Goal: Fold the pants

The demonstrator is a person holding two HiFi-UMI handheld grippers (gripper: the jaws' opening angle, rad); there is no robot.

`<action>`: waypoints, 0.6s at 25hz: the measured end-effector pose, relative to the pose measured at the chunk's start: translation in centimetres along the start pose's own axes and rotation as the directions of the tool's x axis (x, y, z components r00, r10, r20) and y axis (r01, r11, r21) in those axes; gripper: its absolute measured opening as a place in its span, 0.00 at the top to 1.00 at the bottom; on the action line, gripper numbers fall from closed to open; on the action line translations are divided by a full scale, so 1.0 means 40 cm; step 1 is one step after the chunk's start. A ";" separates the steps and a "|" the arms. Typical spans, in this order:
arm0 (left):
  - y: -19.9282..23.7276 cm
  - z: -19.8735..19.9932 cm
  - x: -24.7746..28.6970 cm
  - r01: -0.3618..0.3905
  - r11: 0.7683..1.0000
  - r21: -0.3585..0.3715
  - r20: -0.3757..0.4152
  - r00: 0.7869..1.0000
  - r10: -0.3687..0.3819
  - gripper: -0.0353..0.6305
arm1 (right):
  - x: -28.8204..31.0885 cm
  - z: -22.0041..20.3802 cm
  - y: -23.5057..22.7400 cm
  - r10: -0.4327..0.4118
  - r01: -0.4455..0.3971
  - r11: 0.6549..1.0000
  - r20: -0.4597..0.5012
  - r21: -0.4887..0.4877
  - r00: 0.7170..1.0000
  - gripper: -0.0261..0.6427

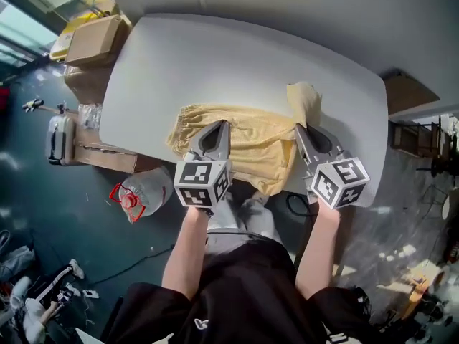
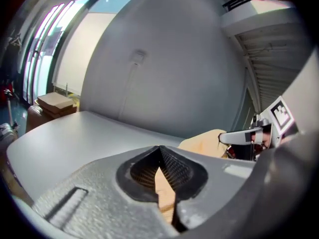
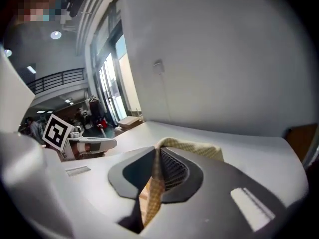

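Note:
Yellow pants (image 1: 247,138) lie across the near edge of the grey table (image 1: 215,56), with a lower part hanging over the edge. My left gripper (image 1: 222,124) is shut on the pants' cloth near the elastic waistband (image 1: 188,117). My right gripper (image 1: 297,127) is shut on the pants below a raised fold (image 1: 305,100). In the left gripper view, yellow cloth (image 2: 164,188) is pinched between the jaws of the left gripper (image 2: 160,151). The right gripper view shows checked yellow fabric (image 3: 154,193) clamped in the right gripper (image 3: 157,153).
Cardboard boxes (image 1: 93,41) stand beyond the table's left end. A suitcase (image 1: 59,138) and a clear bag with a red handle (image 1: 140,192) sit on the floor at the left. A wall (image 2: 174,59) runs behind the table. A shelf (image 1: 416,138) stands at the right.

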State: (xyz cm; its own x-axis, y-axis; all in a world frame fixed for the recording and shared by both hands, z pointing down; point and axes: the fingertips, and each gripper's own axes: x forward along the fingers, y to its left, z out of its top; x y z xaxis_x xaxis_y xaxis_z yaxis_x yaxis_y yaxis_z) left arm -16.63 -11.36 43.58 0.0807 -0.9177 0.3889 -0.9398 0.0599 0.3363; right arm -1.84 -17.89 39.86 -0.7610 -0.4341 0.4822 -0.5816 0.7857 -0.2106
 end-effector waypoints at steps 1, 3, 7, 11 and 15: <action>0.039 0.012 -0.025 -0.023 1.000 -0.005 0.010 1.000 0.023 0.94 | 0.037 0.006 0.047 0.032 -0.033 0.999 -0.017 -0.023 0.999 0.91; 0.125 0.032 -0.072 -0.068 0.998 -0.016 0.025 0.997 0.068 0.94 | 0.122 0.006 0.151 0.099 -0.103 0.992 -0.064 -0.067 0.993 0.91; 0.287 0.022 -0.158 -0.175 0.981 -0.085 0.032 0.984 0.178 0.94 | 0.301 -0.071 0.366 0.221 -0.258 0.955 -0.229 -0.145 0.948 0.91; 0.411 -0.025 -0.229 -0.238 0.963 -0.124 0.003 0.971 0.240 0.94 | 0.413 -0.179 0.538 0.248 -0.347 0.911 -0.377 -0.223 0.893 0.92; 0.496 -0.067 -0.254 -0.261 0.951 -0.166 -0.022 0.965 0.262 0.94 | 0.480 -0.277 0.636 0.259 -0.412 0.877 -0.478 -0.248 0.839 0.92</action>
State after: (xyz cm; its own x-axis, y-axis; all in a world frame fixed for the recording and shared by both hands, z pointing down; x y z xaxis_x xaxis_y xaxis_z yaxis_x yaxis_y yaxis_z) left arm -35.19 0.22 48.58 -0.1608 -0.8615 0.4817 -0.8594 0.3622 0.3609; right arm -28.05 -1.33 53.19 -0.6524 0.0498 0.7563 -0.1251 0.9771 -0.1722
